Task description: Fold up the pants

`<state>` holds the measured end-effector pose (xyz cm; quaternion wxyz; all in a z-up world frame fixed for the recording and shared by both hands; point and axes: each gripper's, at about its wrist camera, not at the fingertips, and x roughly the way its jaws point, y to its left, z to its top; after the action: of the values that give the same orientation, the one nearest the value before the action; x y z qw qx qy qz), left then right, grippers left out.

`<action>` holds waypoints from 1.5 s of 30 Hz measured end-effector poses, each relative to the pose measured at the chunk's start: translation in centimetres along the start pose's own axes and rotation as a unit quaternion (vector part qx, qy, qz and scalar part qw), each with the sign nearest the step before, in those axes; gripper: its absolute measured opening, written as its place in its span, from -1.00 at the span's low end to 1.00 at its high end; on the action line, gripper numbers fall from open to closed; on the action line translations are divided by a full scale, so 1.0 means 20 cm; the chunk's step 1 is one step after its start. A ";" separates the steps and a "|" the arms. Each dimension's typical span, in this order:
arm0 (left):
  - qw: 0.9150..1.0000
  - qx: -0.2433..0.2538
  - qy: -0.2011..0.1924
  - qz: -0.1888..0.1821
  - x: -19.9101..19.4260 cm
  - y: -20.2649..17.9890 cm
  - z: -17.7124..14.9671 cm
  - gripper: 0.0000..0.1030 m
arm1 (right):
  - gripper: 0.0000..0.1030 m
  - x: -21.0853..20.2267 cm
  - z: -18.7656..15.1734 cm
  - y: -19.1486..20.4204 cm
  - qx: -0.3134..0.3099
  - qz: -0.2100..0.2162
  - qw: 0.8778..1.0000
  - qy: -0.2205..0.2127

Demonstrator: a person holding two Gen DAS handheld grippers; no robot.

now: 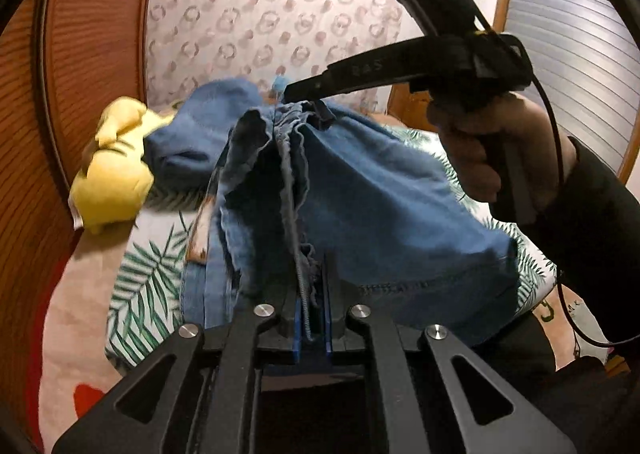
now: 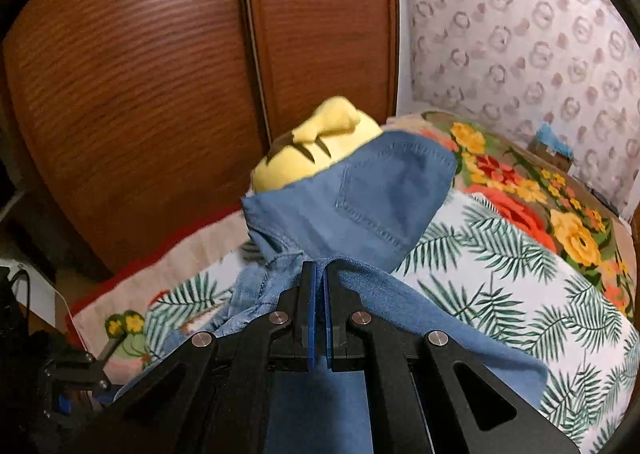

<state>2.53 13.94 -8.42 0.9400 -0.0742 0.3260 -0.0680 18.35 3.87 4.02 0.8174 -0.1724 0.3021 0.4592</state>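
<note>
Right wrist: leaf-print bedspread [image 2: 500, 286], wood wardrobe [image 2: 140, 74]

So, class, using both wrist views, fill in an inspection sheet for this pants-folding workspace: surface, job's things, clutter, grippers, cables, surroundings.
Surface: bed with a palm-leaf sheet; a flowered blanket at its far end.
Job's things: blue pants, bunched and lifted off the bed between the two grippers; a back pocket shows in the right wrist view.
Clutter: yellow plush toy beside the pants, partly hidden behind them in the right wrist view.
Grippers: left gripper shut on a pants edge; right gripper shut on the pants; its holder's hand is in a dark sleeve.
Cables: black cable running past the hand.
Surroundings: wooden wardrobe, patterned wall, shuttered window.
</note>
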 end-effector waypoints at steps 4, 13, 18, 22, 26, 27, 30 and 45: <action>1.000 -0.008 0.017 0.003 0.05 0.02 -0.02 -0.68 | -0.93 0.05 -0.01 0.03 0.007 0.000 1.000 0.012; 1.000 -0.013 -0.008 0.004 0.02 0.00 0.02 0.45 | -0.14 -0.21 -0.07 -0.05 0.035 -0.017 0.999 -0.005; 1.000 -0.001 -0.015 0.011 0.02 -0.04 0.05 0.45 | -0.06 -0.41 -0.22 -0.15 0.056 -0.051 0.997 -0.024; 1.000 0.006 -0.018 0.010 0.03 -0.07 0.07 0.45 | -0.05 -0.50 -0.41 -0.26 0.084 -0.075 0.994 -0.011; 1.000 0.007 -0.019 0.009 0.05 -0.10 0.08 0.45 | -0.04 -0.52 -0.58 -0.35 0.108 -0.102 0.989 0.012; 1.000 0.009 -0.018 0.009 0.06 -0.11 0.09 0.45 | -0.04 -0.51 -0.63 -0.37 0.118 -0.103 0.987 0.018; 1.000 0.016 -0.014 0.007 0.09 -0.15 0.09 0.45 | -0.04 -0.47 -0.71 -0.43 0.138 -0.101 0.985 0.035; 1.000 0.019 0.005 0.011 0.18 -0.18 0.08 0.45 | -0.02 -0.24 -0.78 -0.56 0.182 -0.064 0.979 0.060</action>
<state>6.07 9.84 -8.71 0.9402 -0.0521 0.3303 -0.0648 20.87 -13.79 -4.73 0.8434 -0.0669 0.4172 0.3320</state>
